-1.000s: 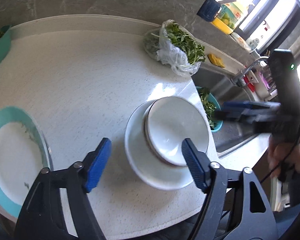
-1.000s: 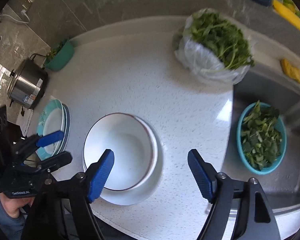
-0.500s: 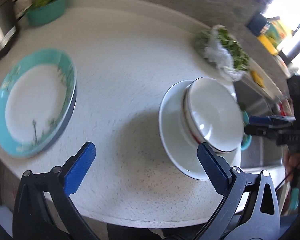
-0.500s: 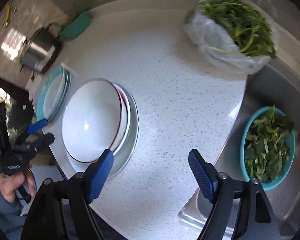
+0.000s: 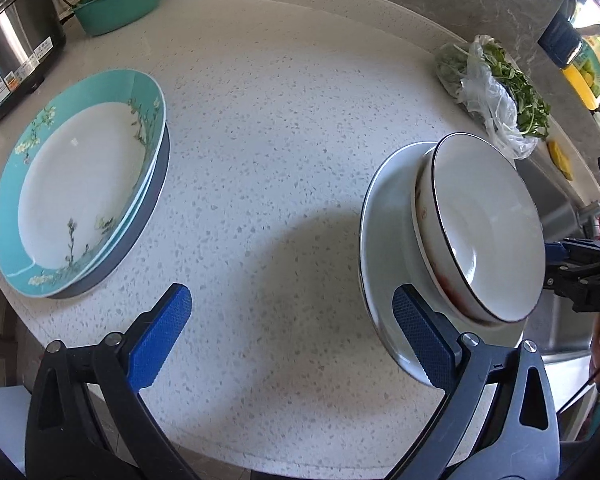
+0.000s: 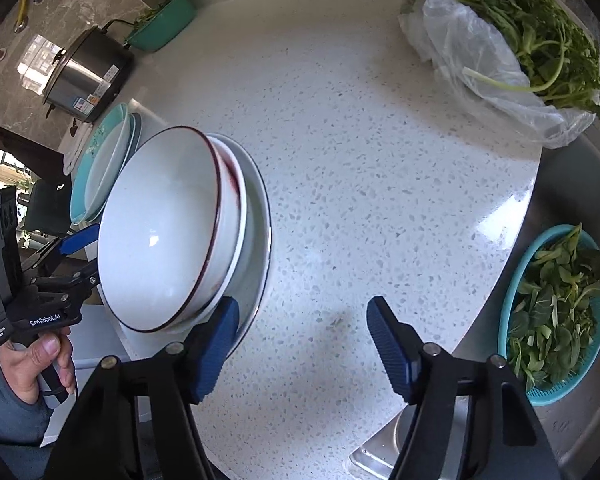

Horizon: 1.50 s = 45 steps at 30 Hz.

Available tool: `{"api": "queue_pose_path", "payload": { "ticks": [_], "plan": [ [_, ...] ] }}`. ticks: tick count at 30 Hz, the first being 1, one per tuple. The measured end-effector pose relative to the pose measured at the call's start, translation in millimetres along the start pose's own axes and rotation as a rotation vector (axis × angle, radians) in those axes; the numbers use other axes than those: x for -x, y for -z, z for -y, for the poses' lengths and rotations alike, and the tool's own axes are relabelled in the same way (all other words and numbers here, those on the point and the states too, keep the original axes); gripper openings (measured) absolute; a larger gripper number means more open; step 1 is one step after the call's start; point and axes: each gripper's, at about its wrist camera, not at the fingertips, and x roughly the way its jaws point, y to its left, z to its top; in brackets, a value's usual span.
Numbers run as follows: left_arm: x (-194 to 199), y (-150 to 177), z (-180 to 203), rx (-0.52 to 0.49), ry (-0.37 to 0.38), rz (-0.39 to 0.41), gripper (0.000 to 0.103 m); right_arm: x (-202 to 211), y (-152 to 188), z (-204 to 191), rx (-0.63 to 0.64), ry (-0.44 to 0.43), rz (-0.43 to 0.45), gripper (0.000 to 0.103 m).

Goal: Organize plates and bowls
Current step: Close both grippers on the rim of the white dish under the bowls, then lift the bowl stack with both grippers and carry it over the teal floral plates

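Note:
Two stacked white bowls (image 5: 484, 232) with dark rims sit on a white plate (image 5: 384, 216) at the counter's right front; they also show in the right wrist view (image 6: 160, 236). A teal-rimmed plate (image 5: 80, 176) tops a small stack at the left, also seen in the right wrist view (image 6: 100, 160). My left gripper (image 5: 288, 336) is open and empty over bare counter between the two stacks. My right gripper (image 6: 304, 340) is open and empty, just right of the white plate (image 6: 256, 240).
A bag of greens (image 6: 512, 44) lies at the back right. A teal colander of leaves (image 6: 556, 320) sits in the sink (image 6: 576, 188). A steel pot (image 5: 12, 48) and a green basin (image 5: 116, 4) stand at the back left. The counter's curved front edge (image 5: 260, 452) is close.
My left gripper has pulled back and swung left off the bowls, bringing the teal plate stack into view. My right gripper has shifted right of the bowl stack. Both stay open.

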Motion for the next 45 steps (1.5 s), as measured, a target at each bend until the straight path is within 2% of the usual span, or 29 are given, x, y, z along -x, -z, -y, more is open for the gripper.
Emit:
{"api": "queue_pose_path", "payload": {
  "ticks": [2,3,9,13,20,24,26,27,28,31,38,45],
  "plan": [
    [-7.4,-2.5,0.9,-0.010,-0.009,-0.017,0.097,-5.2,-2.0,-0.9,-0.002,-0.001,-0.005,0.066],
    [-11.2,-4.3,0.4,-0.009,-0.002,-0.025,0.089,-7.4,-3.0,-1.2,-0.005,-0.002,-0.005,0.064],
    [-33.5,-12.2,9.1,-0.042,0.054,-0.051,0.062,-23.2,-6.4,-2.1,-0.024,-0.035,-0.005,0.055],
    [-39.6,-15.5,12.2,-0.043,0.087,-0.063,0.053,-26.0,-8.9,-6.5,-0.011,-0.052,0.002,0.047],
    [-47.5,-22.2,21.3,-0.078,0.118,-0.088,0.053,-31.3,-11.4,-13.1,-0.009,-0.072,-0.002,0.039],
    [-53.0,-30.8,31.4,-0.089,0.125,-0.088,0.053,-33.7,-14.4,-16.3,-0.016,-0.092,0.012,0.028],
    [-53.7,-32.7,35.9,-0.098,0.144,-0.077,0.040,-33.2,-15.8,-17.4,-0.015,-0.088,0.019,0.026],
    [-53.3,-33.0,37.3,-0.095,0.163,-0.072,0.020,-33.1,-16.0,-18.0,-0.011,-0.082,0.021,0.025],
    [-52.9,-34.3,40.3,-0.092,0.174,-0.066,0.013,-33.0,-16.2,-17.8,-0.007,-0.083,0.021,0.025],
    [-53.4,-38.9,48.6,-0.090,0.154,-0.051,0.011,-35.2,-18.0,-23.2,0.011,-0.057,0.024,0.025],
    [-54.1,-38.1,55.9,-0.094,0.140,-0.049,0.010,-33.6,-15.5,-22.8,0.004,-0.055,0.035,0.024],
    [-27.8,-36.5,57.4,-0.099,0.143,-0.014,0.010,-10.2,-14.3,-24.5,0.019,-0.053,0.057,0.024]
  ]
}}
